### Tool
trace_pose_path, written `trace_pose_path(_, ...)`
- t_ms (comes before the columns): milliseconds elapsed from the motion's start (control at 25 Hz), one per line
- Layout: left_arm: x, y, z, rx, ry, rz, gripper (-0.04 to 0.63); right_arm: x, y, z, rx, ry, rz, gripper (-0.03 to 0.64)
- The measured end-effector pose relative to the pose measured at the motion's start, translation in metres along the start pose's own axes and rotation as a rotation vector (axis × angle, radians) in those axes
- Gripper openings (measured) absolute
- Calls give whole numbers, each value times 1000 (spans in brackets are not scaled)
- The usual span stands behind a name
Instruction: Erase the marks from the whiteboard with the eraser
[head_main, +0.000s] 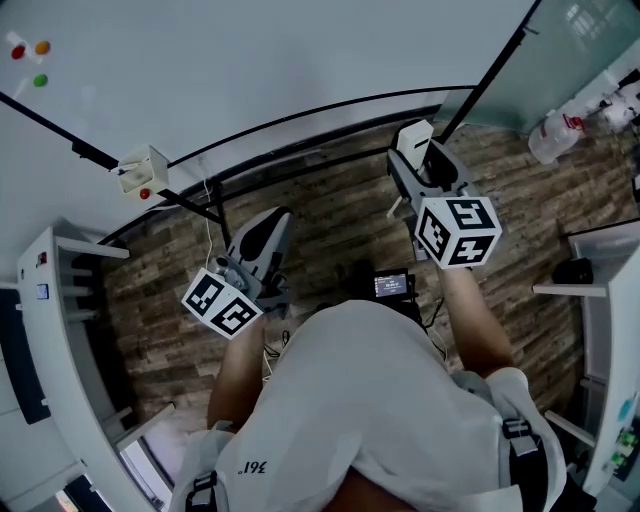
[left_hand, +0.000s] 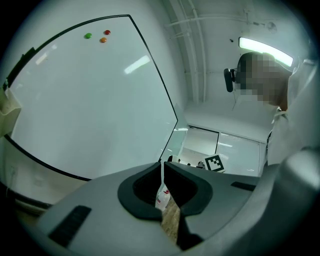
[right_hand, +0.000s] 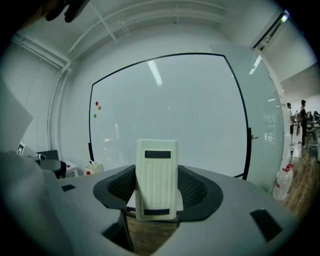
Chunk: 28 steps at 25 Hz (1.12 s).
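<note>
The right gripper (head_main: 425, 150) sits upper right of centre in the head view, and its jaws are clamped on the cream eraser (right_hand: 156, 180). In the right gripper view the eraser stands upright between the two dark pads, its ribbed back with a dark bar near the top and the bottom facing the camera, and the whiteboard (right_hand: 170, 110) fills the frame behind it, apart from the eraser. The left gripper (left_hand: 162, 172) is lower, at centre left of the head view, over the wooden floor (head_main: 340, 225). Its jaws are drawn together with only a thin slit between them and nothing held. Three small round magnets (head_main: 42, 47), red, orange and green, sit on the board at the upper left of the head view. A small cream box (head_main: 143, 170) is fixed on the board's black frame at left. A clear plastic bottle (head_main: 553, 137) stands on the floor at the upper right.
</note>
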<state>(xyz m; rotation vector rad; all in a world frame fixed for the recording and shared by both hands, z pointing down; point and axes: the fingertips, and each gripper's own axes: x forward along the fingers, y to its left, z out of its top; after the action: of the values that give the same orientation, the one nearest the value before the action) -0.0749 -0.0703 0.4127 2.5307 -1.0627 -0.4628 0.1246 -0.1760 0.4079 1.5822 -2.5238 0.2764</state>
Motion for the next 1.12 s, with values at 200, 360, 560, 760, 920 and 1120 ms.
trace_pose_path(200,1,0,-3,-4,7,-3,18,1,2,-5,-3,6,8,272)
trace_pose_path(360,1,1,-3,-4,10,-2,19,1,4,-7,-8,13,16,272)
trace_pose_path(560,2,2,-5,-7,16,0,19,2,3,-9,-17,22,15,272)
trace_pose_path(760,4,0,-5,-8,16,-1,18,2,3,-9,-23,23,18,272)
trace_pose_path(920,3,-1,-7,-10,22,-1,18,0,4,-11,-32,29,21,272)
trace_pose_path(1120,6,-4,-6,-7,23,-9,18,0,4,-7,-45,17,22,272)
